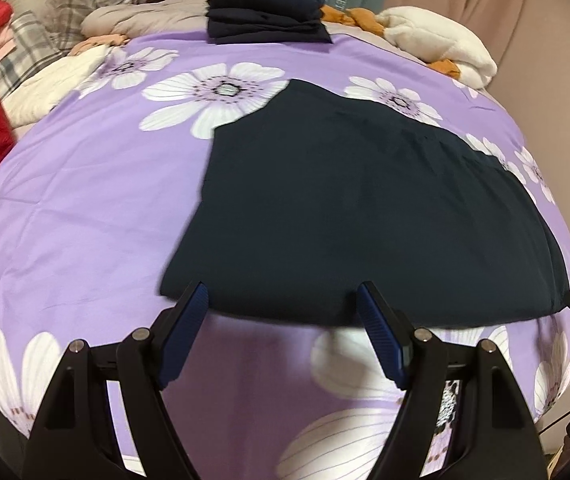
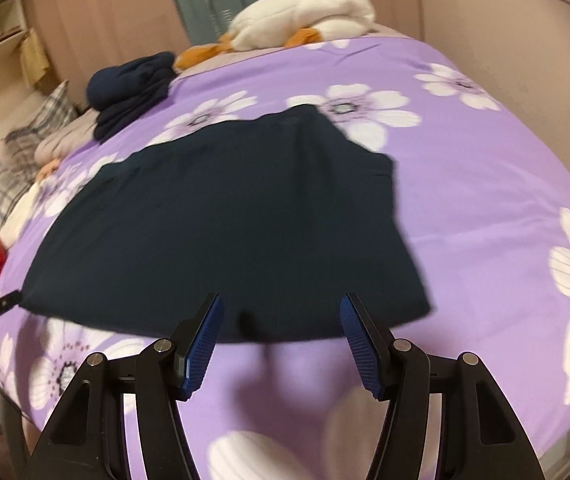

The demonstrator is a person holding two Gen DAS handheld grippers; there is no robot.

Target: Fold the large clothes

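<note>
Two grippers, left gripper and right gripper, hover at the near hem of the dark garment, jaws apart, nothing clamped. Garment lies part-folded, flat on the purple floral bed cover. Risk: jaws pinching the cover with the hem, or catching one layer only, would skew the fold; folded dark stack beyond seems clear.

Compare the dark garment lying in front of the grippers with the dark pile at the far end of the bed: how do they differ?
The near dark garment lies spread in one flat, wide layer; the far dark pile is folded small and stacked in several layers. The garment sits mid-bed on the purple floral cover; the pile sits at the cover's far edge, near the white plush. Both look dark navy.
</note>
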